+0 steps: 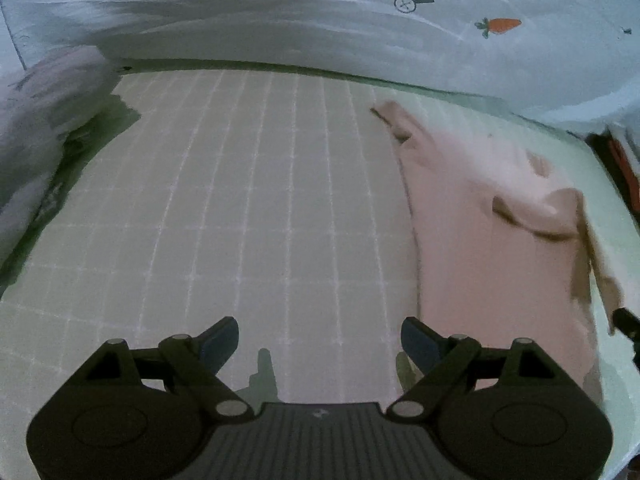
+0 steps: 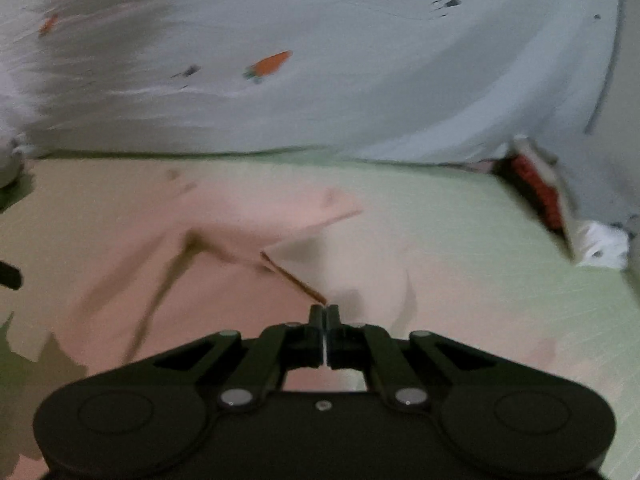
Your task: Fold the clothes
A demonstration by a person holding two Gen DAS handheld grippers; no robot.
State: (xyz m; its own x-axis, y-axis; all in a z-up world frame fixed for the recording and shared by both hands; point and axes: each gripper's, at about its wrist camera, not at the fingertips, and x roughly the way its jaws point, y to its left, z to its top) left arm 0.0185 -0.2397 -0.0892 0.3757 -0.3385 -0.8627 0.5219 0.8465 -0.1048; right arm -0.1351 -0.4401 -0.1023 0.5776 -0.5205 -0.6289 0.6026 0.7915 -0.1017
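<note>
The pink garment (image 1: 480, 240) lay spread on the pale green gridded mat (image 1: 240, 200), rumpled, with a flap turned over near its middle, so it looked part folded or loosely laid; which of the 2 could not be told. Its long axis ran away from both cameras toward the far edge of the mat. From the left gripper (image 1: 320, 340) it lay off to the right, just beside the right fingertip, while that gripper's jaws stood wide with only bare mat between them. The right gripper (image 2: 324, 314) was the nearer one: its jaws were pressed together on a thin edge of the garment (image 2: 240, 300), directly over the cloth. Any fold would, I judged, turn on that pinched edge being carried across the long axis. Beyond the mat rose a light blue sheet with carrot prints (image 2: 360, 80), and a red object (image 2: 536, 188) sat at the far right.
</note>
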